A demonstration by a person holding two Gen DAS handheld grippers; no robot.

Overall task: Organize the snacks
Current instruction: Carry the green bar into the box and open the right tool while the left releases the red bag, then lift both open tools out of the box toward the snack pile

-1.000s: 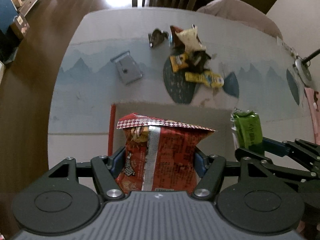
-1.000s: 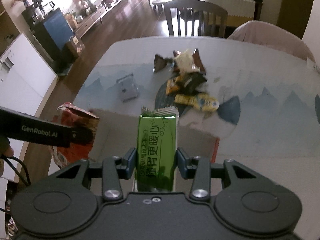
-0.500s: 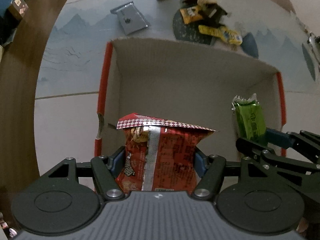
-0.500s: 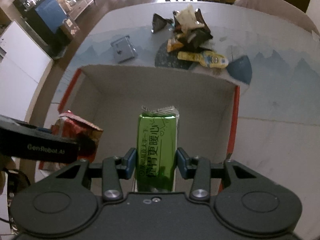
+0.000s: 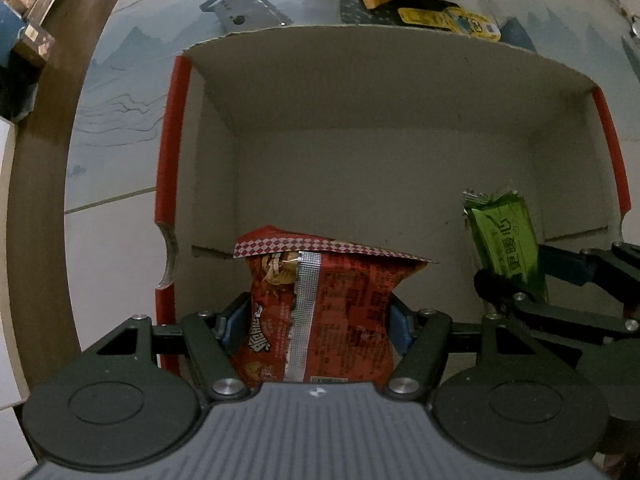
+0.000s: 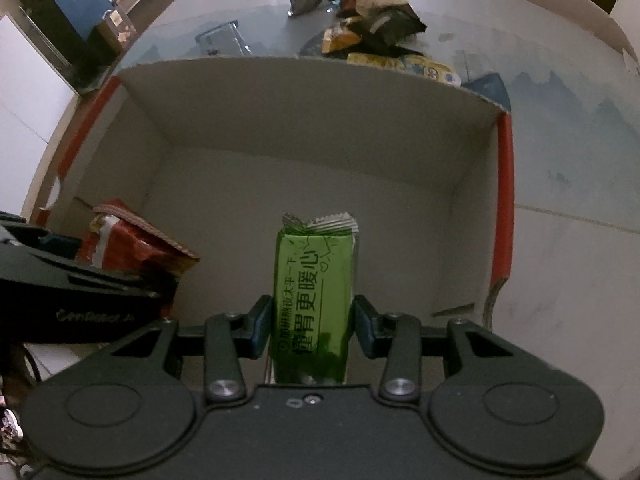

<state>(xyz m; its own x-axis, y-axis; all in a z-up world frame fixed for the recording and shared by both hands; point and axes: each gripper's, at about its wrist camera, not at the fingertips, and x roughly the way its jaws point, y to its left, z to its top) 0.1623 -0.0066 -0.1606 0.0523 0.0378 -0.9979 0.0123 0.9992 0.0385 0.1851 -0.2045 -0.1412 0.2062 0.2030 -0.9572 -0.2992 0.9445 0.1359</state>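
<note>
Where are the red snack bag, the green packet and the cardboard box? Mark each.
red snack bag (image 5: 320,320), left wrist view, printed front.
green packet (image 6: 314,292), right wrist view, lettered face.
cardboard box (image 6: 304,108), right wrist view, far inner wall.

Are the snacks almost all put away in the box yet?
Not yet. The box has no snacks lying in it. The left hand-held gripper holds a red bag and the right hand-held gripper a green packet, both inside it. A pile of snacks waits on the table.
</note>
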